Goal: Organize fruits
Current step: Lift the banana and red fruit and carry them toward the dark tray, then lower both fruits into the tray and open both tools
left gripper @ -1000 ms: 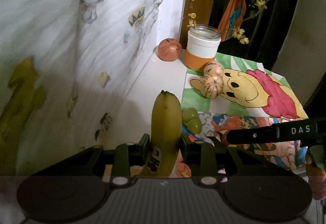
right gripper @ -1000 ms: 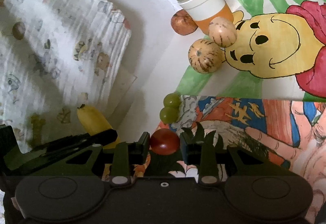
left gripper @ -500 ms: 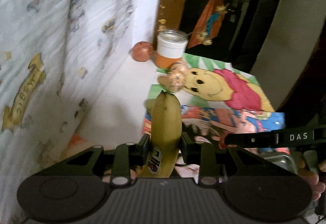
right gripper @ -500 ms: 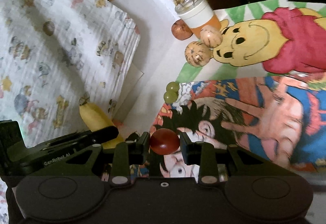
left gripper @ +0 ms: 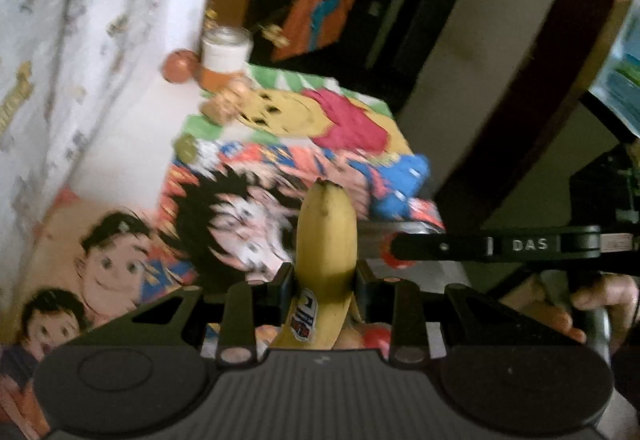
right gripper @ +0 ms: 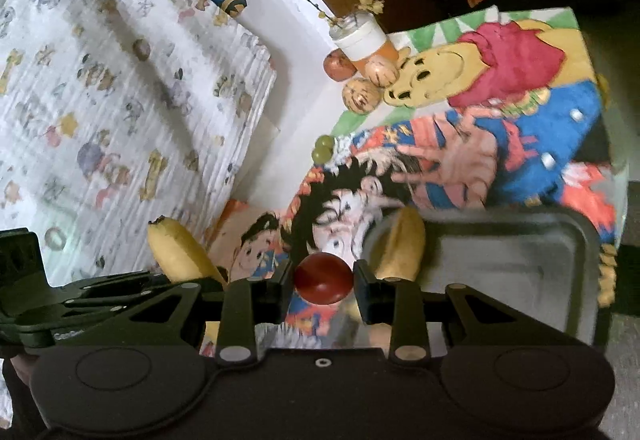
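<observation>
Above a cartoon-printed bench [right gripper: 520, 112], a smooth curved banana [left gripper: 326, 240] is clamped by the left tool [left gripper: 324, 280], a glossy round red fruit [right gripper: 323, 279] by the right tool [right gripper: 323, 282].

Tray [right gripper: 560, 240] nearest, grapes [right gripper: 323, 149] beyond its left corner, melons [right gripper: 370, 86] and jar [right gripper: 360, 36] farthest back

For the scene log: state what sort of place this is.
Probably a home, perhaps a child's room: a table under colourful cartoon-print cloths, a white cartoon-patterned fabric beside it, and a glass jar of dried yellow flowers.
</observation>
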`<state>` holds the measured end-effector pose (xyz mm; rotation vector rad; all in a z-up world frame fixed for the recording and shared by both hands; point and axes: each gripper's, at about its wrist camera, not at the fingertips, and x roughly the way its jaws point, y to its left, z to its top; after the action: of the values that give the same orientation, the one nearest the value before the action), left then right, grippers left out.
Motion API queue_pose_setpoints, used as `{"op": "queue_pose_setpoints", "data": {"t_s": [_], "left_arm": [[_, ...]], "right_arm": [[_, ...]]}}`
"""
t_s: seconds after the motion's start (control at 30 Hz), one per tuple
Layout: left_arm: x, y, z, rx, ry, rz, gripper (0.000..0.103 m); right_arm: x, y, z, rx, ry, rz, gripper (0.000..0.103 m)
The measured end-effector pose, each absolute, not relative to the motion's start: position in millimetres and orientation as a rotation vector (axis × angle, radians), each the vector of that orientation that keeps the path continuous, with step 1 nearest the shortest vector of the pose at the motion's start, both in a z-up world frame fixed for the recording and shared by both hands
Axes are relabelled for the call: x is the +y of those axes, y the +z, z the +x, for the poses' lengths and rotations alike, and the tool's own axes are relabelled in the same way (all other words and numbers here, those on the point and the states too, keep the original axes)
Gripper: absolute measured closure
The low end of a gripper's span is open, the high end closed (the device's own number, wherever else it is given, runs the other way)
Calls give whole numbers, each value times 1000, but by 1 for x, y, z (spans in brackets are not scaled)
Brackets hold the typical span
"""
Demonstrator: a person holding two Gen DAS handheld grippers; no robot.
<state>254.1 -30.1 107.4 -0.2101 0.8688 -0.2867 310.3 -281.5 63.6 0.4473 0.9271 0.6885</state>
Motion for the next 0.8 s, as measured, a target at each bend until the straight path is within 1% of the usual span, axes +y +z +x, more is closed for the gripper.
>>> {"op": "queue_pose_setpoints", "data": {"t_s": [0.37,0.6,0.8], "left_arm": [[-67,78,231,989,-399,-256,69],[-85,61,235,1070,-417,-243,69],[-93,51,241,1131,-426,-230,69]], "right_arm": [[-313,37,250,981,635,420,69],[-321,18,230,981,615,386,69],[-329,15,217,947,608,363,69]]}}
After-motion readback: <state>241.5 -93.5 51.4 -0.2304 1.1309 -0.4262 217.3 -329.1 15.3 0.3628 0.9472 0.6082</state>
